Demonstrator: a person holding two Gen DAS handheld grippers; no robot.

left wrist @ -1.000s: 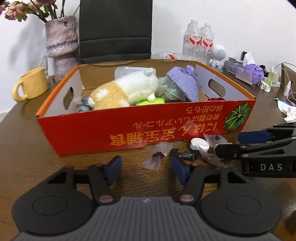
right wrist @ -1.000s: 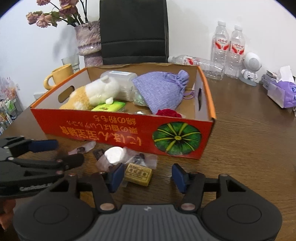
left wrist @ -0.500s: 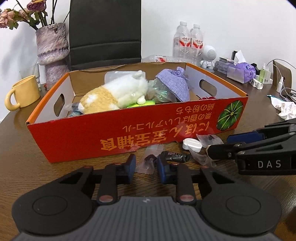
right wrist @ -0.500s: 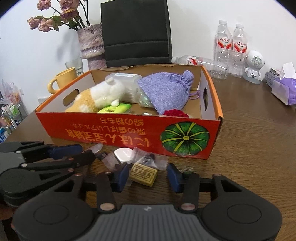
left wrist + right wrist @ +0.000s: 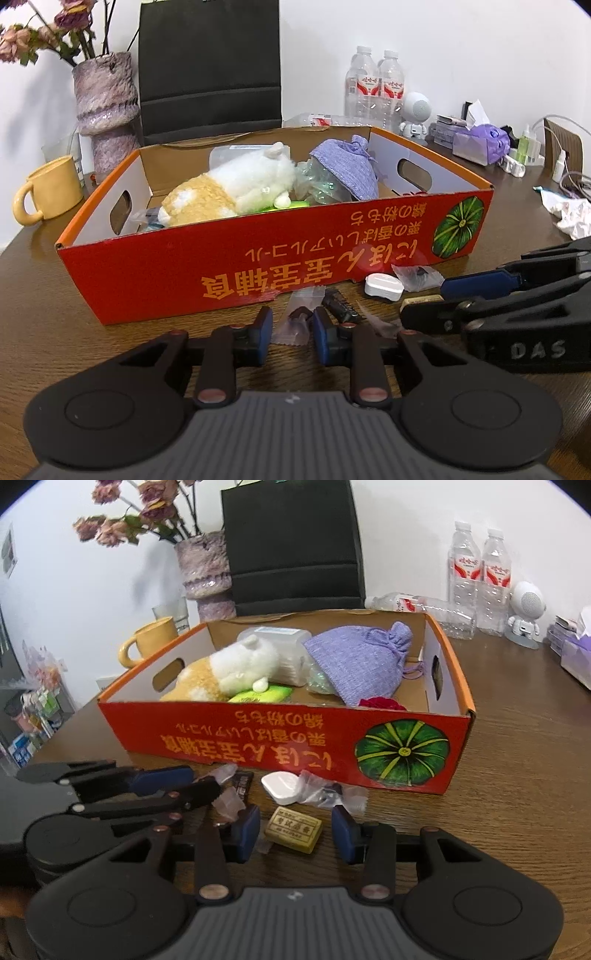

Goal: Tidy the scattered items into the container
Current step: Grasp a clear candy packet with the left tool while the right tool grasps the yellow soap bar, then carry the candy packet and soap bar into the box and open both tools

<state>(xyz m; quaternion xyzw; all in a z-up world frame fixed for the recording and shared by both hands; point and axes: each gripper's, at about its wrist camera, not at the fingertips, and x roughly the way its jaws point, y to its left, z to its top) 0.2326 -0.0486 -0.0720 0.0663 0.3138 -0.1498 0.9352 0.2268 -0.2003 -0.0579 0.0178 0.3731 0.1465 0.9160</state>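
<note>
The red cardboard box (image 5: 258,266) (image 5: 280,738) holds a plush toy (image 5: 236,188), a purple pouch (image 5: 362,661) and other items. Loose things lie before its front wall. My left gripper (image 5: 293,332) (image 5: 205,782) is closing on a small clear packet (image 5: 295,319), its blue pads at the packet's two sides. My right gripper (image 5: 295,829) (image 5: 424,301) straddles a tan block (image 5: 293,829), with a thin gap still showing at the right pad. A white case (image 5: 282,786) (image 5: 382,286), a black piece (image 5: 341,304) and another clear packet (image 5: 325,794) lie between the grippers and the box.
A yellow mug (image 5: 48,192) and a vase (image 5: 105,110) stand left of the box, with a black chair back (image 5: 210,66) behind it. Water bottles (image 5: 480,576), a white figure (image 5: 526,609), a purple tissue pack (image 5: 480,146) and crumpled paper (image 5: 572,218) crowd the table's right side.
The left jaws have narrowed a lot, from wide apart to the packet's sides. The right jaws have drawn in a little around the tan block. Neither hand has shifted much.
</note>
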